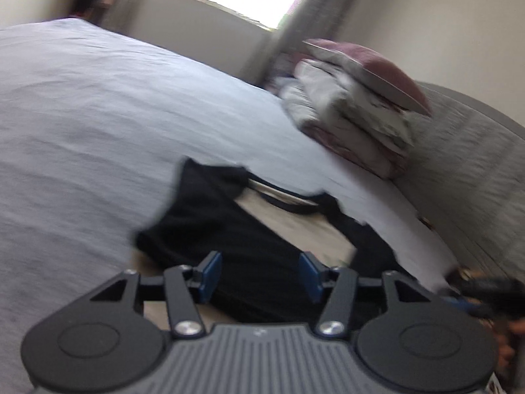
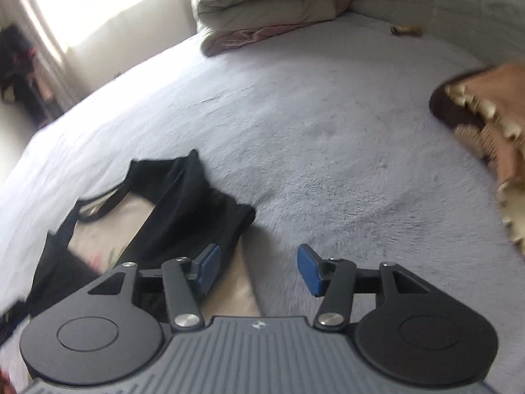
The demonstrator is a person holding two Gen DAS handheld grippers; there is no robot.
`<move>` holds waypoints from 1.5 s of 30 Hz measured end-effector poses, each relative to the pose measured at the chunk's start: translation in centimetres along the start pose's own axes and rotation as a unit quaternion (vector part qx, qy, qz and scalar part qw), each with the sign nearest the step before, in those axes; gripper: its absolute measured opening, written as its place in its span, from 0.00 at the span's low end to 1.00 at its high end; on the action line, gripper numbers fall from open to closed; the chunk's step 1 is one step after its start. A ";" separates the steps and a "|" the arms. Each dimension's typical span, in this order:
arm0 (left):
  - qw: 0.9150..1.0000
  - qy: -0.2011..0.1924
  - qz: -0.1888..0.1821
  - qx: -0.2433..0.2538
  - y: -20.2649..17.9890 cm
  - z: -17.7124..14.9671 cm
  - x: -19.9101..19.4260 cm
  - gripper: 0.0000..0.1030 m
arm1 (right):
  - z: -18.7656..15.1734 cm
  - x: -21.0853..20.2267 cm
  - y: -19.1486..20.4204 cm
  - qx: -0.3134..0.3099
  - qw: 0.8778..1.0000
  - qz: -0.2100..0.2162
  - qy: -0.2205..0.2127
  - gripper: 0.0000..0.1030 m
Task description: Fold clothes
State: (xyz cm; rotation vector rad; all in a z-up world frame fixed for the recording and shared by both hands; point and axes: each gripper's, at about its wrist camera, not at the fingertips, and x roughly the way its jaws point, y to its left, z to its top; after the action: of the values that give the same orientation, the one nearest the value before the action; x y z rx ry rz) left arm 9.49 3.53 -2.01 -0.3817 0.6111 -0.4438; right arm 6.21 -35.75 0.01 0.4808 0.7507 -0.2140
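My left gripper [image 1: 261,274] hangs low over a black garment [image 1: 229,229] on the bed [image 1: 82,115], jaws parted about halfway with nothing pressed between the blue pads. My right gripper [image 2: 259,271] stands the same way, jaws half open and empty, the garment [image 2: 183,210] just to its near left. The garment looks like a dark top laid partly over something pale (a cream cloth or board, the blur won't let me say which). One side seems turned inward already, so I judge a first fold is made; the shape is still loose and uneven, with more folds left. Far off, a stack of folded bedding [image 2: 262,3] sits by the wall, and a brown fringed cloth [image 2: 485,124] lies at the right.
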 end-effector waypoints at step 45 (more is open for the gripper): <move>0.970 0.143 0.080 0.180 -6.0 -10.2 -10.6 0.71 | -13.0 -6.5 6.8 -0.244 0.964 0.073 0.080 0.54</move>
State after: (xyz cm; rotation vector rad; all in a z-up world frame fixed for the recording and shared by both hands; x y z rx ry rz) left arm -6.25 1.70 -2.08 0.0813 0.8178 -0.4470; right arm -3.89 -23.36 -1.31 0.0819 0.8890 0.1510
